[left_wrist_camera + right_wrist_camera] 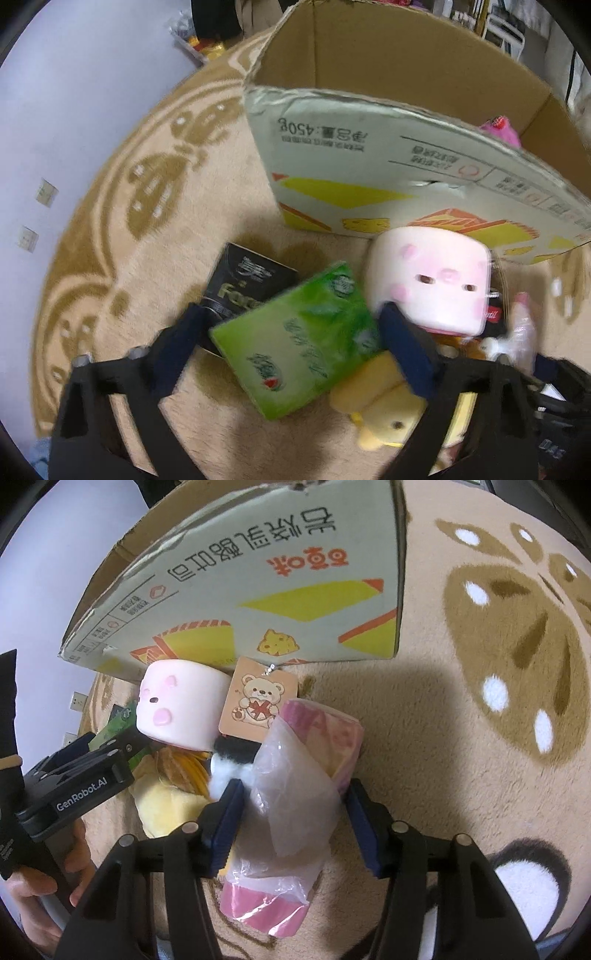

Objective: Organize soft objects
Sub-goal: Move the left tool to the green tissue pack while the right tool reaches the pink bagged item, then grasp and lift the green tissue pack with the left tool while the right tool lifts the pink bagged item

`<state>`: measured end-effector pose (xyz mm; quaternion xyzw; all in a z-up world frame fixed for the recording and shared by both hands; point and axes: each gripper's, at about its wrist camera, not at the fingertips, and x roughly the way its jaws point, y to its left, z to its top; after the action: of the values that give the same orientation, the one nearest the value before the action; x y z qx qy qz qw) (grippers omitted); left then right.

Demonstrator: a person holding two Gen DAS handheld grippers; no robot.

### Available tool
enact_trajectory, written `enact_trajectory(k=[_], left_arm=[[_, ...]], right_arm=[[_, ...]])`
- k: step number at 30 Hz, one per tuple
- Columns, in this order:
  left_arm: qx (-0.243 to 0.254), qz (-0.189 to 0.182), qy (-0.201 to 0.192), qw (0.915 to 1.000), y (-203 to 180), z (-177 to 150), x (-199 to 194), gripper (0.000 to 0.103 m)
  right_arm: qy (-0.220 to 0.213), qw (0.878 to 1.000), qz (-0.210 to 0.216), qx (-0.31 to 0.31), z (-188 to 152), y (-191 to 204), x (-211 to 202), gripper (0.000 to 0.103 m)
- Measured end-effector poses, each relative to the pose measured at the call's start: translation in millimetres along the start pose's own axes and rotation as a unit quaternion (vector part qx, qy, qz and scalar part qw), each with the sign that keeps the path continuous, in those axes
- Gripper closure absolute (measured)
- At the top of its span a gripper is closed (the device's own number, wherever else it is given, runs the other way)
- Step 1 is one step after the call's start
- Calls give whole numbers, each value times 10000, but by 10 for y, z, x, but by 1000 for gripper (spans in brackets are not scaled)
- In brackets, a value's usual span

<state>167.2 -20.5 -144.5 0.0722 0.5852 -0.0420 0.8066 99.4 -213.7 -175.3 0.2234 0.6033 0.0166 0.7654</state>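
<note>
An open cardboard box point(369, 177) stands on the rug, with a pink plush point(498, 129) inside; its printed wall also shows in the right wrist view point(277, 590). My left gripper point(291, 321) is open, its fingers either side of a green tissue pack point(299, 343). A white-pink squishy cube point(432, 280) and a yellow plush point(384, 410) lie by its right finger. My right gripper point(295, 805) is open around a pink roll in clear plastic point(295, 812). The cube point(181, 709) and the left gripper's body point(74, 786) show at the left.
A black box point(240, 284) lies behind the green pack. A bear tag point(258, 701) and a black-white plush point(229, 771) lie by the roll. The beige patterned rug point(480, 701) stretches to the right. A lilac wall point(74, 92) is at the left.
</note>
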Motion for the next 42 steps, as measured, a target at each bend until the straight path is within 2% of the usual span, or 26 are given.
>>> enact_trajectory(k=[5, 9, 16, 26, 34, 42], left_arm=[[-95, 19, -63, 9999, 5, -31, -48, 22], [-58, 34, -207, 9998, 2, -45, -131, 24], [-254, -40, -530, 9983, 70, -66, -315, 26], [-411, 43, -974, 9944, 206, -99, -602, 26], [-565, 157, -1633, 9848, 290, -147, -993, 26], [-649, 177, -2070, 9760, 394, -144, -1285, 26]], right_arm=[[-48, 10000, -13, 4, 52, 26, 19, 49], [-313, 9995, -59, -15, 47, 44, -109, 53], [-796, 9968, -36, 87, 54, 36, -301, 54], [-1332, 9911, -48, 35, 93, 20, -684, 55], [-1714, 9850, -83, -187, 32, 56, -938, 57], [-2336, 9706, -135, -569, -55, 255, -1274, 58]])
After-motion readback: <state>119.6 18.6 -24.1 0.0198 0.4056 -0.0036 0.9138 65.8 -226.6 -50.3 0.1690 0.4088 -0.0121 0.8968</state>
